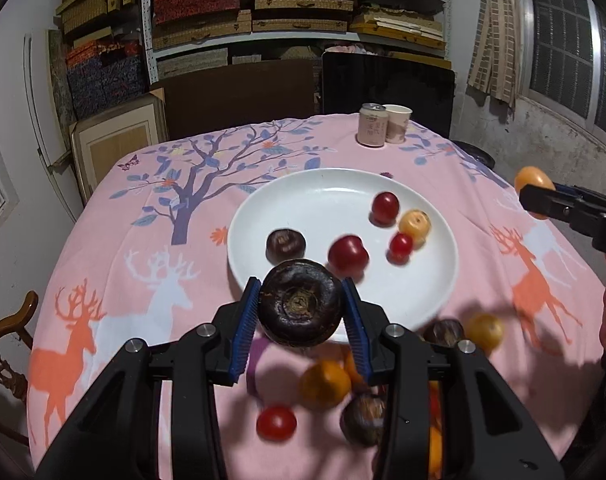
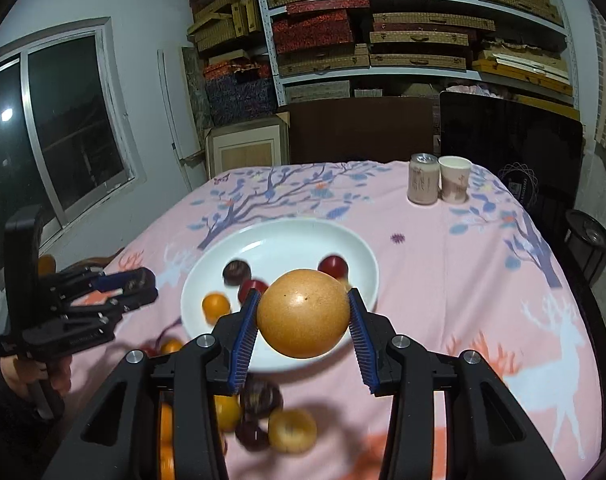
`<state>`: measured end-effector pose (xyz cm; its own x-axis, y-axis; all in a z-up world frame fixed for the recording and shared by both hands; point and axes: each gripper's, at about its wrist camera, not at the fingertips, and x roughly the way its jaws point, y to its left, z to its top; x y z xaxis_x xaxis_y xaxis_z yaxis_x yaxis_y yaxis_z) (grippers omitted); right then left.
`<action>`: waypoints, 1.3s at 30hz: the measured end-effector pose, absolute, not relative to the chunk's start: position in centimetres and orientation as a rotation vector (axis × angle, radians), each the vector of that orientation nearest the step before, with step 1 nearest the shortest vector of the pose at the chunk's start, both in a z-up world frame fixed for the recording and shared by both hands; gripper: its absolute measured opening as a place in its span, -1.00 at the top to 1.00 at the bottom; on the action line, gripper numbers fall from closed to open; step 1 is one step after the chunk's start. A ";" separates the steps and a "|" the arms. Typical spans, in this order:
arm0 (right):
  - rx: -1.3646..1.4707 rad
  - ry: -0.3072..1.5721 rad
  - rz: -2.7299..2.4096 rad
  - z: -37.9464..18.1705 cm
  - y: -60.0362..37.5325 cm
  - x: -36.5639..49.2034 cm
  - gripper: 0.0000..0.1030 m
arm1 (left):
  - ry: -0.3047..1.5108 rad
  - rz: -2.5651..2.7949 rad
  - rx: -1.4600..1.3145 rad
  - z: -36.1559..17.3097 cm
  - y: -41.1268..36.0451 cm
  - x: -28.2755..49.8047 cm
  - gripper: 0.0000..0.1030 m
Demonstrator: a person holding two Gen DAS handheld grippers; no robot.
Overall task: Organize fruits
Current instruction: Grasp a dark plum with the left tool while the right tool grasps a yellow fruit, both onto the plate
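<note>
— Right, status. Left gripper (image 1: 301,306): fingers (image 1: 247,320) clamped on a dark brown-purple fruit (image 1: 301,302), carried above the table (image 1: 103,264) with the near rim of the white plate (image 1: 303,188) just beyond the fingertips. Right gripper (image 2: 303,314): fingers (image 2: 245,330) clamped on a round orange fruit (image 2: 303,312), likewise held over the plate's near edge (image 2: 271,232).

— How far along?

— Partway, by my reading. On the plate, ahead of the left fingers: one dark fruit (image 1: 285,245), three red ones (image 1: 348,255), one yellow (image 1: 414,224). Two more are in the grip. Below and behind the fingers a loose cluster is left on the cloth: a red one (image 1: 276,423), an orange one (image 1: 325,385), a dark one (image 1: 363,419), a yellow one (image 1: 485,331), plus others half hidden by the gripper bodies. Count uncertain; they're blurred.

— Anything one view gives that the other doesn't?

— Left wrist view shows the right gripper off to the side with its orange fruit (image 1: 533,179) standing clear between the fingertips. Right wrist view shows the left gripper (image 2: 143,286) side-on, the hand (image 2: 43,376) holding it, and a cut-looking yellow fruit (image 2: 291,430) beneath the right fingers. Can (image 2: 423,179) and paper cup (image 2: 455,179) sit far beyond the plate in both.
</note>
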<state>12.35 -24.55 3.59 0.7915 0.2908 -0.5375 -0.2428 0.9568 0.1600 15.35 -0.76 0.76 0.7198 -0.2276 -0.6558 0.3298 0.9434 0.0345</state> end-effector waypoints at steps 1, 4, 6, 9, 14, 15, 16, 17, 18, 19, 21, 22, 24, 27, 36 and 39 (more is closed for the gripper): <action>0.085 0.600 0.291 3.7 -24.1 13.7 0.15 | 0.715 -0.305 0.150 0.6 -1.1 16.7 0.23; 0.057 0.617 0.292 3.3 -22.3 17.7 0.15 | 0.753 -0.306 0.136 -0.1 -2.0 20.1 0.23; 0.035 0.640 0.292 2.4 -21.0 20.2 0.15 | 0.779 -0.305 0.136 -0.9 -2.6 21.9 0.23; 0.034 0.692 0.297 0.4 -19.7 23.4 0.15 | 0.815 -0.305 0.135 -2.4 -3.4 24.0 0.23; 0.039 0.751 0.308 -2.1 -18.4 26.7 0.14 | 0.861 -0.314 0.136 -4.2 -4.3 26.1 0.22; 0.035 0.756 0.317 -2.4 -18.2 26.9 0.14 | 0.873 -0.315 0.133 -4.5 -4.4 26.3 0.22; 0.028 0.760 0.321 -2.5 -17.9 27.0 0.05 | 0.882 -0.312 0.131 -4.8 -4.4 26.4 0.21; 0.026 0.755 0.321 -2.4 -17.8 26.9 -0.14 | 0.884 -0.313 0.130 -4.9 -4.3 26.4 0.16; 0.022 0.737 0.314 -2.1 -17.8 26.6 -0.19 | 0.880 -0.310 0.128 -4.8 -4.2 26.3 0.11; 0.018 0.719 0.308 -1.7 -17.8 26.2 -0.24 | 0.874 -0.305 0.127 -4.6 -4.1 26.2 -0.01; 0.023 0.695 0.309 -0.9 -18.1 25.4 -0.28 | 0.848 -0.296 0.119 -3.9 -3.8 25.6 -0.16; 0.024 0.690 0.307 -0.6 -18.4 25.0 -0.28 | 0.835 -0.292 0.112 -3.4 -3.5 25.3 -0.24; 0.029 0.686 0.305 0.1 -18.8 23.8 -0.28 | 0.813 -0.292 0.101 -2.4 -3.1 24.3 -0.30; 0.052 0.680 0.304 0.8 -19.9 21.4 -0.28 | 0.781 -0.294 0.094 -1.0 -2.1 22.1 -0.38; 0.165 0.708 0.307 -1.4 -23.5 12.8 -0.40 | 0.760 -0.346 0.127 -1.1 -0.4 13.0 -0.50; 0.191 0.721 0.291 -2.4 -24.4 10.2 -0.40 | 0.780 -0.375 0.136 -2.2 -0.2 9.8 -0.50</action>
